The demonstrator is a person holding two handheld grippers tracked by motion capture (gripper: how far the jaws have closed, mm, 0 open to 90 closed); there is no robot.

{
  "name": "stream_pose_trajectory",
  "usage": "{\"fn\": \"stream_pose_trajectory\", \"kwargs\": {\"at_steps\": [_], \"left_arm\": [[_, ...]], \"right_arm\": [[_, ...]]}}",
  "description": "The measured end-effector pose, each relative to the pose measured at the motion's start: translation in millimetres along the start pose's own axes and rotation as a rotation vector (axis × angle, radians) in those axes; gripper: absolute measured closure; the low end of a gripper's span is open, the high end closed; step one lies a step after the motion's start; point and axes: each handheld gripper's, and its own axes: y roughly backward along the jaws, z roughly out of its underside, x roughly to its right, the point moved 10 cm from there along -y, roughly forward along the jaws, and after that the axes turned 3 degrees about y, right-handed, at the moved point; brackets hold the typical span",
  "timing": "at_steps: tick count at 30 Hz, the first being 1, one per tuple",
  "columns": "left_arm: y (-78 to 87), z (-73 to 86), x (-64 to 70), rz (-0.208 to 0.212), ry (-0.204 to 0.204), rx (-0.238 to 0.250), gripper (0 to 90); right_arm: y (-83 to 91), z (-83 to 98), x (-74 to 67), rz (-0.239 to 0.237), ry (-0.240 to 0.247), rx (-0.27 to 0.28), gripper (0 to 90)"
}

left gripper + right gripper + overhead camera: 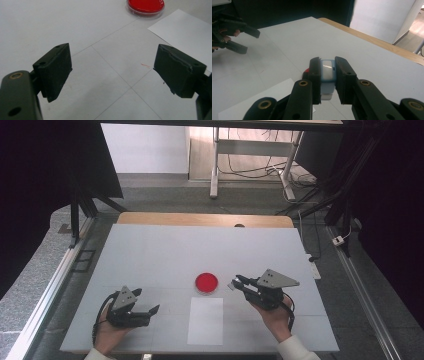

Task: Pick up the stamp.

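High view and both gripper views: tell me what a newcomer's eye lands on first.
The red round dish stands out at the middle of the pale table, just beyond a white sheet of paper. Right of it, the right gripper is shut on a small blue-and-white object. The left gripper rests open near the table's front left.

light: even, from overhead | table (150, 255): bright, soft shadows | surroundings: dark | gripper views: slightly soft
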Motion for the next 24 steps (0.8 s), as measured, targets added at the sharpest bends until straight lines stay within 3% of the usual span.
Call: {"fn": "stream_pose_trajectory", "kwargs": {"at_steps": [9,17,24], "left_arm": [[0.3,0.0,2.1,0.004,-0.003,0.000,14.9],[1.3,0.3,1.1,-0.004,-0.002,0.002,14.9],[1.3,0.5,1.5,-0.006,-0.005,0.002,14.9]], "right_arm": [[-20.1,-8.3,-11.9,-0.037,-0.033,0.011,75.0],[-32.4,-10.6,-26.5,-0.078,-0.007,0.005,74.9],[-39.8,-8.9,-34.7,-0.114,-0.013,0.002,75.0]]}}
